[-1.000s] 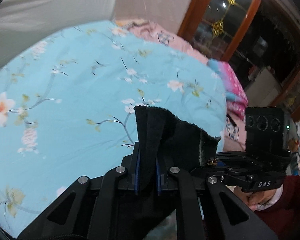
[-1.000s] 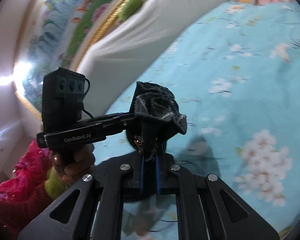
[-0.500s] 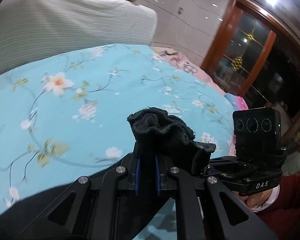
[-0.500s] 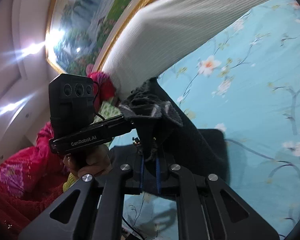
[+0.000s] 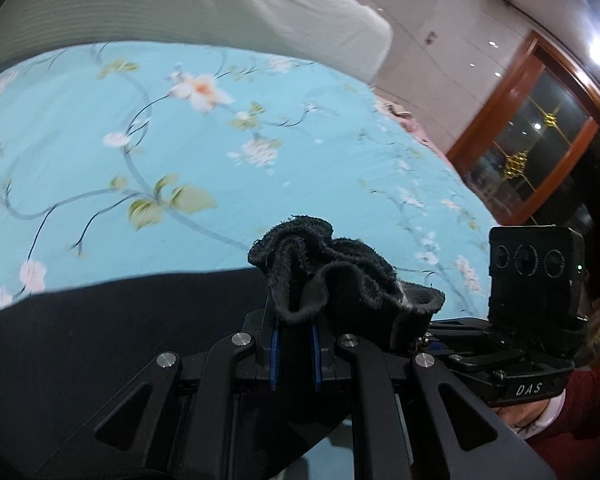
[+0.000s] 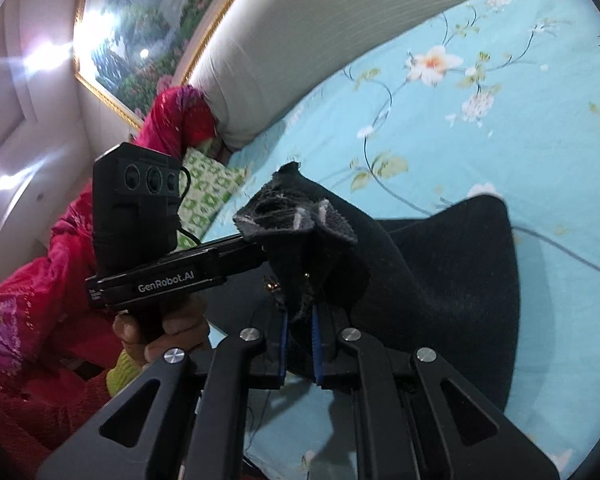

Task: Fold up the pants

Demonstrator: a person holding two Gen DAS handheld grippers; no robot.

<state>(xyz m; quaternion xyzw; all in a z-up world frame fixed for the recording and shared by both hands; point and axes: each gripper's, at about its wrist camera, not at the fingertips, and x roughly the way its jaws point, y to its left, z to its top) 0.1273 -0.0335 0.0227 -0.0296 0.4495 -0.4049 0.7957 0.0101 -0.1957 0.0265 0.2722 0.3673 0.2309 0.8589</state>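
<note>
In the left wrist view, the pants [image 5: 112, 320] are spreading as a dark sheet across the lower left, lying over the bed [image 5: 100, 152] with its turquoise floral cover. A pale headboard [image 5: 160, 4] is rising behind the bed. At centre, the left claw [image 5: 294, 354] is pinching a bunched, ruffled edge of the pants, its blue-padded fingers pressed together on the cloth. Just to the right, the right claw [image 5: 422, 336] is showing side-on with its camera block, its tips hidden in the same bunched cloth, held by the right hand [image 5: 520, 414] in a dark red sleeve. A wood-framed door [image 5: 540, 140] is standing at far right.

In the right wrist view, the left hand [image 6: 160, 332] in a pink sleeve is gripping the left claw's [image 6: 260, 246] handle at left, its tips buried in the pants' gathered edge. A framed painting [image 6: 140, 40] is hanging above. At centre, the right claw [image 6: 300, 354] is pinching the pants [image 6: 460, 280], fingers pressed together on the fabric. The two claws are sitting just beside each other on the same raised edge. To the right, the rest of the pants is draping down onto the bed [image 6: 500, 128].
</note>
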